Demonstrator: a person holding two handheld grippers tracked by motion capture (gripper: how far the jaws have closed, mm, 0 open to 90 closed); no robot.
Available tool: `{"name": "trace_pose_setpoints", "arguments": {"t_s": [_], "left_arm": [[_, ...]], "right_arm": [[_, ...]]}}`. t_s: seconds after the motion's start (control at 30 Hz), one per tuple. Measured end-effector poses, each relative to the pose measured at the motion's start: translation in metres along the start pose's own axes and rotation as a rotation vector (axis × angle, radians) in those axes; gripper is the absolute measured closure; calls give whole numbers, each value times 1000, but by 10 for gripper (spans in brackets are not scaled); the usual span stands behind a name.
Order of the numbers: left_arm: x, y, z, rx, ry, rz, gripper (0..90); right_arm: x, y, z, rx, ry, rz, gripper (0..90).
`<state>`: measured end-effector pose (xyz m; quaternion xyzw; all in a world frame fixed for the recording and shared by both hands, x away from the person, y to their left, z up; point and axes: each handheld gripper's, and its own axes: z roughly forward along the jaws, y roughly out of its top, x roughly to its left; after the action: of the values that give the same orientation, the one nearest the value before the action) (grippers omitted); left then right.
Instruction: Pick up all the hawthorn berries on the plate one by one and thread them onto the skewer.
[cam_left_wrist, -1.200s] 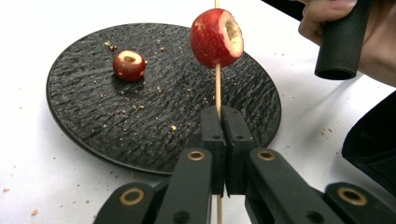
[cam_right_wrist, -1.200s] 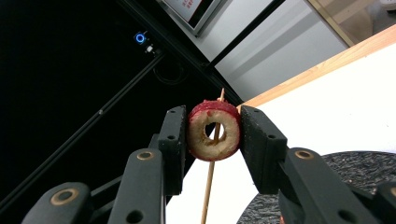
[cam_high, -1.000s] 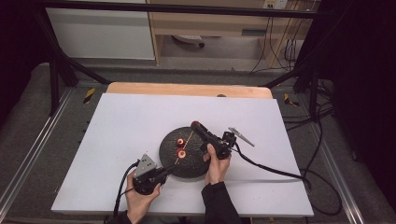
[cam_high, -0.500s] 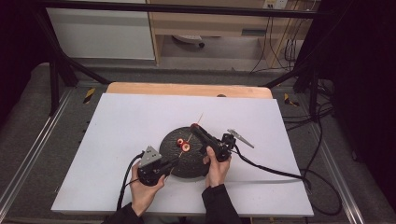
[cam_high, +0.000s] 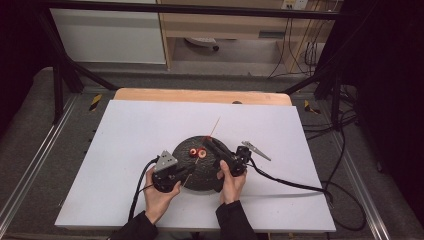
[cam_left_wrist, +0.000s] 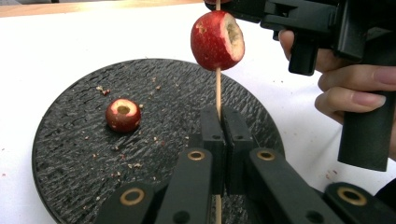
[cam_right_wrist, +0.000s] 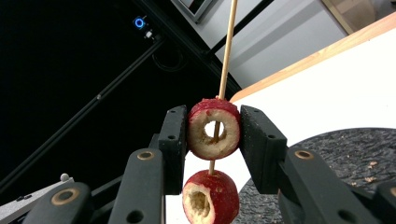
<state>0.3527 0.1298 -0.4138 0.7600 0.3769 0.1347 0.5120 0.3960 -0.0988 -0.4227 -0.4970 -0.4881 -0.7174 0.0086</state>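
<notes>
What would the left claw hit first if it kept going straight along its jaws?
Probably the skewered fruit: the left claw, shut on the skewer, points along it toward that piece, with the right claw just beyond. Depth is hard to judge.

No readable text, label, brand, number or sign on anything in view.

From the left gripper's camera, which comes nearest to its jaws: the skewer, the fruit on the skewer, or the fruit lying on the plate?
1. Skewer: clamped between the jaws.
2. Skewered fruit: straight up the stick.
3. Loose fruit: off left on the plate.
</notes>
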Motion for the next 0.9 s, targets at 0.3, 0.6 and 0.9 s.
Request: {"name": "trace_pose_setpoints", "arguments": {"t_s": [0.3, 0.6, 0.9], "left_arm": [[3, -4, -3, 1, -9, 11, 887], [10, -6, -24, 16, 3, 37, 887], [27, -11, -51, 38, 29, 39, 887]], "right_arm": [[-1, 0, 0, 53, -3, -26, 620], [5, 22, -11, 155, -71, -199, 343], [-2, 34, -21, 335, -136, -353, 107]]}}
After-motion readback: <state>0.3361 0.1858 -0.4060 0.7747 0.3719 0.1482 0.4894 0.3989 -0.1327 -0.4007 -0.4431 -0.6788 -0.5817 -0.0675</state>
